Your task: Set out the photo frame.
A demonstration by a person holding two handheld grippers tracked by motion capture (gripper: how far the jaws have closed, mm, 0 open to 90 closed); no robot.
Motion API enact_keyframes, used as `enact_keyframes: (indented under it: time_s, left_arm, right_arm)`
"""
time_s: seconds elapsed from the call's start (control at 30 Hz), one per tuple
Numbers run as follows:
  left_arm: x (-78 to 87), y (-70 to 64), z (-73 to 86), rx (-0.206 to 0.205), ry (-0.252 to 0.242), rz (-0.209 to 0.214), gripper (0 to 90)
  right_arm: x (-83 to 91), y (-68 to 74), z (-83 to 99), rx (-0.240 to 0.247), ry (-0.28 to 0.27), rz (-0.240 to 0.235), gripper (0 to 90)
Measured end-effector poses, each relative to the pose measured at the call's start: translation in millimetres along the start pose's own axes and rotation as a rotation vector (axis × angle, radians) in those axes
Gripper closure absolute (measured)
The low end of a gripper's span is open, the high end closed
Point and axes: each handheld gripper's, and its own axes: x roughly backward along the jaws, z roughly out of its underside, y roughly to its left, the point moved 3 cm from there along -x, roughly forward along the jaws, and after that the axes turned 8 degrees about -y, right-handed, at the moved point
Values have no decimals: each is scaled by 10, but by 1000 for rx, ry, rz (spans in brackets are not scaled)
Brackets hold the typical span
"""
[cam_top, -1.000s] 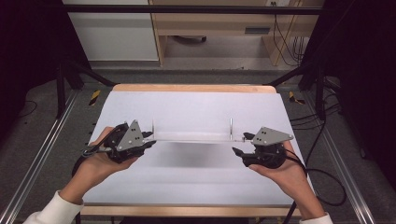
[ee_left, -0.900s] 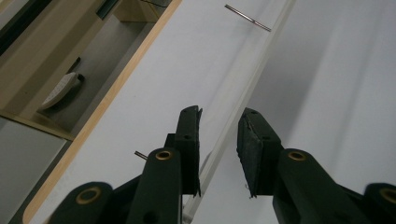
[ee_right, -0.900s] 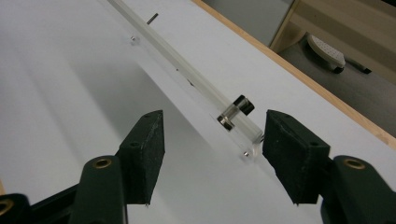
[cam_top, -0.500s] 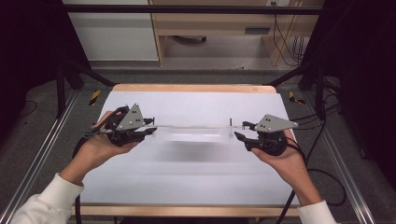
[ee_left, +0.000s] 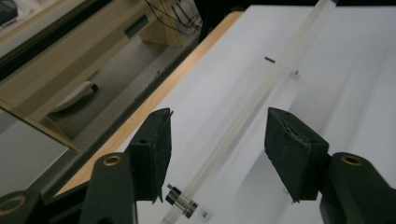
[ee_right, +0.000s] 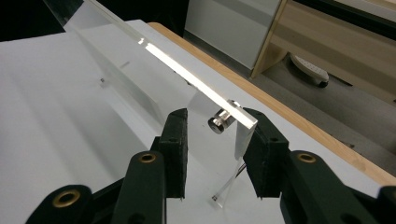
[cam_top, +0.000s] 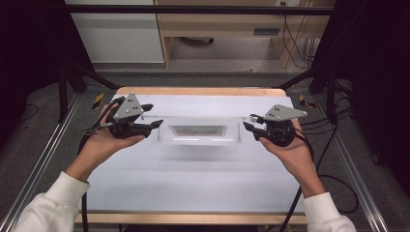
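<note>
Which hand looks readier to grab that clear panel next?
Right, probably. The right gripper has its jaws close on either side of the clear panel's end, by the metal stud. The left gripper stands wide open, and the panel's edge runs between its jaws with gaps on both sides.

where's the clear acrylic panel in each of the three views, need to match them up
High view: the clear acrylic panel sits mid-table between the two grippers.
Left gripper view: its edge runs diagonally from between the open jaws to the top right.
Right gripper view: it stretches from the top left down to a corner between the jaws.
Shared landmark: the table's wooden far edge.
</note>
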Motion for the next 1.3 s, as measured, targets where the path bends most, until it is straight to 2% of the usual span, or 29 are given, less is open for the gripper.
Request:
enact_keyframes:
  time_s: [0.13,0.33,0.6,0.8,0.93,1.03,1.3]
  left_arm:
    - [0,79,5,39,-28,-41,369]
    - [-17,154,-13,68,-60,-59,357]
    - [9,252,-24,151,-121,-112,303]
    - [60,290,-4,185,-142,-139,221]
    - [99,276,35,196,-151,-164,178]
    - [117,267,88,215,-152,-162,153]
    - [137,273,332,273,-115,-171,126]
  right_arm:
    - [-37,-42,-26,-9,2,4,630]
    - [-76,-89,-52,-20,5,4,630]
    - [-133,-151,-81,-37,4,6,628]
    - [-172,-195,-101,-46,8,9,626]
    - [-205,-229,-114,-56,4,10,624]
    - [-232,-255,-121,-67,0,11,622]
    - [-305,-332,-138,-94,-11,16,616]
